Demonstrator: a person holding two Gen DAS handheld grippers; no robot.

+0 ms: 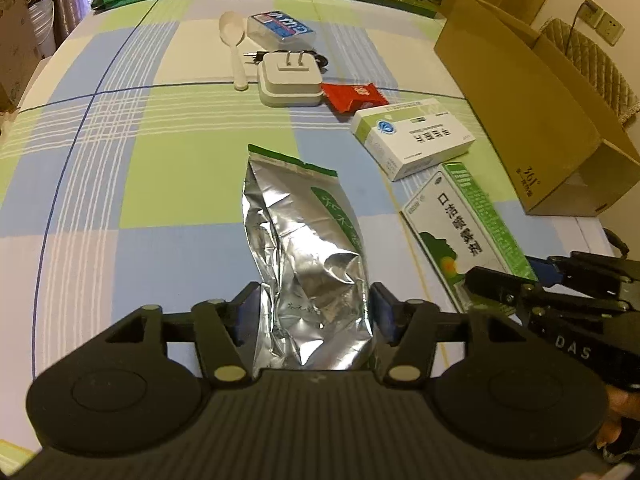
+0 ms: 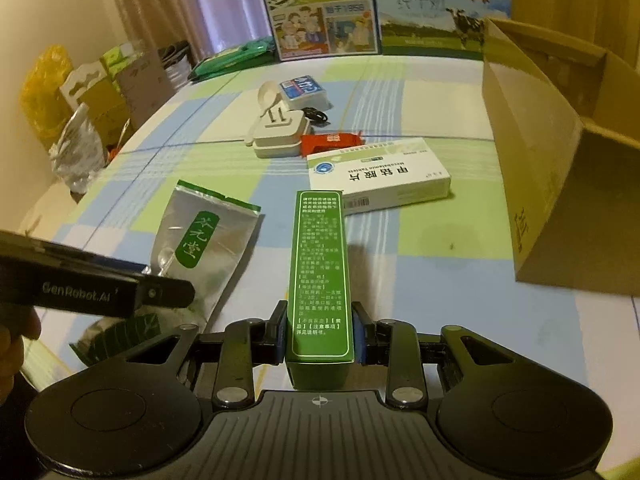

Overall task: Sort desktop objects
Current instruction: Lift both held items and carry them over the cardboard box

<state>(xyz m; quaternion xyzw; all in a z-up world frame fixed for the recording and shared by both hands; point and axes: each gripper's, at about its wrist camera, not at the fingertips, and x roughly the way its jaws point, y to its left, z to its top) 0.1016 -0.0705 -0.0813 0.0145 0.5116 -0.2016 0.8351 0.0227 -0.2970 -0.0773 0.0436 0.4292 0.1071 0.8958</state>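
Note:
A crinkled silver foil pouch [image 1: 304, 248] with a green label lies lengthwise on the checked tablecloth [image 1: 120, 152]. My left gripper [image 1: 314, 316] is shut on its near end, blue pads pressed against both sides. A long green and white spray box [image 2: 320, 264] sits between the fingers of my right gripper [image 2: 320, 336], which is shut on its near end. In the left wrist view the spray box [image 1: 460, 232] sits right of the pouch with the right gripper [image 1: 492, 292] at its near end. The right wrist view shows the left gripper [image 2: 172, 294] over the pouch [image 2: 204, 240].
Beyond lie a white medicine box [image 1: 412, 136], a red snack packet [image 1: 352, 96], a white charger plug [image 1: 290, 80], a white spoon [image 1: 234, 40] and a clear blue-labelled box [image 1: 280, 26]. An open cardboard box [image 2: 560, 160] stands at the right. Milk cartons [image 2: 320, 12] line the back edge.

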